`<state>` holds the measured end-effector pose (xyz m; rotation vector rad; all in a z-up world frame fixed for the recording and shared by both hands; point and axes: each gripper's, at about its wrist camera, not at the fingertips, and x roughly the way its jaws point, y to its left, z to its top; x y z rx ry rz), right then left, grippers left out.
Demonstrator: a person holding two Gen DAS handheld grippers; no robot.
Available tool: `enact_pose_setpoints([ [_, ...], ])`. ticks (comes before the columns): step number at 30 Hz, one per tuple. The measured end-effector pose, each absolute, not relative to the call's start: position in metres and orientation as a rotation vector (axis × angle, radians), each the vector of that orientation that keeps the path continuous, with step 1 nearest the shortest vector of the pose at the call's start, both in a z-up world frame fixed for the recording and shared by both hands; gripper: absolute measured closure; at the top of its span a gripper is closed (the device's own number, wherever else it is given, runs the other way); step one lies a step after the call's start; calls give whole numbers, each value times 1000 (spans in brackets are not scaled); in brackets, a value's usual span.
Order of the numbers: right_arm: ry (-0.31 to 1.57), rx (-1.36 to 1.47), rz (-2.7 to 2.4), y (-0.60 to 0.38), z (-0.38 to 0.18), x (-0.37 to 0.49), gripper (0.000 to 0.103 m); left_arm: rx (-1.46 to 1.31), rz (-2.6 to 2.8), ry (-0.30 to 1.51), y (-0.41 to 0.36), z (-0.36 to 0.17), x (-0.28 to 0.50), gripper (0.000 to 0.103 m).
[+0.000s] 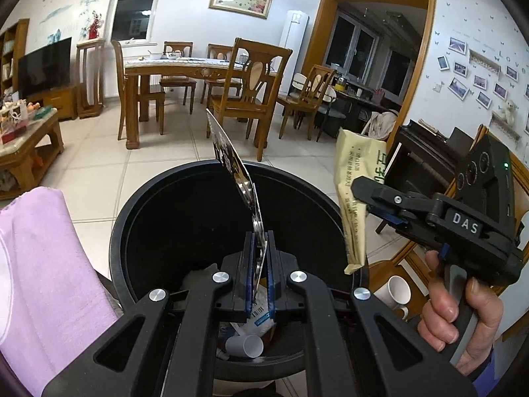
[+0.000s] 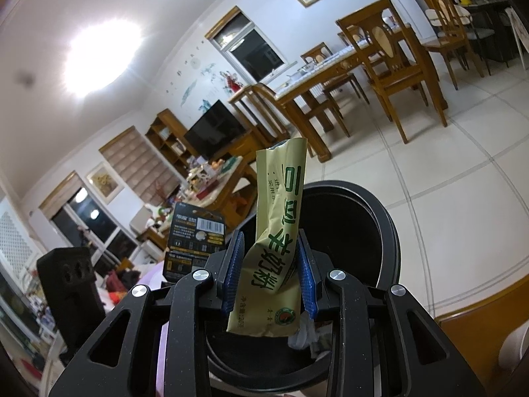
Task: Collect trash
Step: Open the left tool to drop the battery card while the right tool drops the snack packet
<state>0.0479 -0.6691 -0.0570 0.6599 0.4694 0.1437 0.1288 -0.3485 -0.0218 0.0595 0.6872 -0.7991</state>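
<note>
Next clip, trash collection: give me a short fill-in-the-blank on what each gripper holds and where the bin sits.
1. The left gripper is shut on a flat black ____.
2. The right gripper is shut on a ____ packet.
3. Both items hang over the open black ____.
4. Inside it lies a white paper ____, on its side.

Missing words: card; yellow; bin; cup

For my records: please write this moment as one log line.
left gripper: shut on card | right gripper: shut on sachet | both over bin
</note>
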Motion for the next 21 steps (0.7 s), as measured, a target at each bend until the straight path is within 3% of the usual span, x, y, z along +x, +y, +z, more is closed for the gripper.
enact_pose_setpoints([
  [18,509,678,141,-642,-79,73,70,89,-805,702,-362,-24,129,95],
  [20,513,680,142,-640,-82,76,60,82,-798,701,-364,-23,129,93],
  [21,515,681,140,-641,-83,75,49,82,-795,704,-365,-22,129,93],
])
